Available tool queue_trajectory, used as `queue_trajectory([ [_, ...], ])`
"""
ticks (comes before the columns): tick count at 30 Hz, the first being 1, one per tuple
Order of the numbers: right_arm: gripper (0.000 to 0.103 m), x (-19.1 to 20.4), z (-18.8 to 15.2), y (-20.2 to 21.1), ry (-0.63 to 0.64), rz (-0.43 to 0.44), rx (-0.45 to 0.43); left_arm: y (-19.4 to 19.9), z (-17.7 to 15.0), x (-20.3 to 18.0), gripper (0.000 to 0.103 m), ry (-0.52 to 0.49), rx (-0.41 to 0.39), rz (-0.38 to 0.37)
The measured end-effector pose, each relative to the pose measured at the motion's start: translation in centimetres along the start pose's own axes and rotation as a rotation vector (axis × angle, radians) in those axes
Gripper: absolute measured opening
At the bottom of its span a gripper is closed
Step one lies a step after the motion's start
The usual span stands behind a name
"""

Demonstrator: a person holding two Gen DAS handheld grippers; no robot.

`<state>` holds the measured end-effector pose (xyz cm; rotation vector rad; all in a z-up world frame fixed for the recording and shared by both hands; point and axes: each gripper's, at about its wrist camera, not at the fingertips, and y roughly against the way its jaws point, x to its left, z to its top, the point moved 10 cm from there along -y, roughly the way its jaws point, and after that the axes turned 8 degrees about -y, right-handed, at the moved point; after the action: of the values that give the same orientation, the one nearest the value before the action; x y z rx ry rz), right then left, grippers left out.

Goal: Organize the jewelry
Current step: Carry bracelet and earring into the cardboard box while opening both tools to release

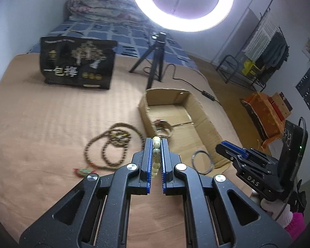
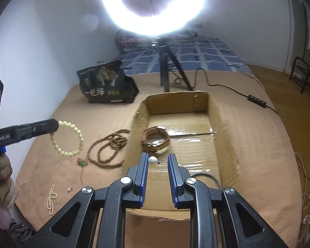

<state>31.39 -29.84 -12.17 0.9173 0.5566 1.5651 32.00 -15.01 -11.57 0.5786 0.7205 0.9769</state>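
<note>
My left tongs (image 1: 156,144) are pinched nearly shut on the pale bracelet (image 1: 156,155), its beads stacked in the narrow gap between my blue pads (image 1: 148,155). From my right camera the same bracelet (image 2: 69,138) hangs as a loop off the left tip, lifted above the tan cover (image 2: 51,144). Just ahead and left of those tongs lies the long brown bead string (image 1: 111,144), coiled on the cover, with a small red-green charm (image 1: 83,172) at its near end. A thin metal bangle (image 1: 202,162) sits just to their right, against the box's near corner.

My right tongs (image 2: 158,161) stand partly open over the near end of the box (image 2: 227,132), holding nothing that I can make out. A pearl stud (image 2: 152,160) shows between the tips, close to the left pad; whether it touches I cannot tell. Beyond them a brown band (image 2: 156,139) lies curled on the box floor. Far left and near me, a short pearl strand (image 2: 51,200) and a tiny stud (image 2: 69,189) rest on the cover.
</note>
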Motion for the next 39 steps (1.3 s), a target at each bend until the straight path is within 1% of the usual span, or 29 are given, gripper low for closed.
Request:
queue_trajectory([
  [7, 0.018, -2.0, 1.2, -0.5, -0.022, -0.019, -0.003, -2.0, 0.3, -3.5, 0.005, -0.011, 0.012, -0.046],
  [14, 0.018, -2.8, 2.1, -1.5, -0.034, -0.033, -0.009, -4.0, 0.1, -6.0, 0.005, -0.022, 0.031, -0.077],
  [23, 0.018, -3.8, 2.3, -2.5, -0.056, -0.051, 0.003, -5.4, -0.2, -6.8, 0.005, -0.025, 0.055, -0.082],
  [33, 0.020, -4.0, 2.2, -2.7, -0.069, -0.056, 0.010, -5.8, -0.6, -7.2, 0.005, -0.045, 0.072, -0.098],
  [34, 0.022, -4.1, 2.2, -2.6, -0.070, -0.057, 0.009, -5.8, -0.6, -7.2, 0.005, -0.045, 0.072, -0.099],
  [35, 0.028, -4.2, 2.2, -2.6, -0.072, -0.064, 0.006, -5.7, -0.6, -7.2, 0.005, -0.043, 0.072, -0.103],
  [36, 0.031, -4.3, 2.3, -2.4, -0.074, -0.069, 0.001, -5.7, -0.6, -7.3, 0.005, -0.043, 0.075, -0.106],
  [37, 0.033, -4.4, 2.3, -2.4, -0.076, -0.070, -0.001, -5.8, -0.6, -7.2, 0.005, -0.041, 0.077, -0.103],
  [38, 0.038, -4.5, 2.4, -2.3, -0.079, -0.071, -0.004, -5.8, -0.6, -7.0, 0.005, -0.041, 0.076, -0.097],
  [39, 0.045, -4.6, 2.4, -2.2, -0.083, -0.077, -0.008, -5.8, -0.6, -7.0, 0.005, -0.041, 0.077, -0.093],
])
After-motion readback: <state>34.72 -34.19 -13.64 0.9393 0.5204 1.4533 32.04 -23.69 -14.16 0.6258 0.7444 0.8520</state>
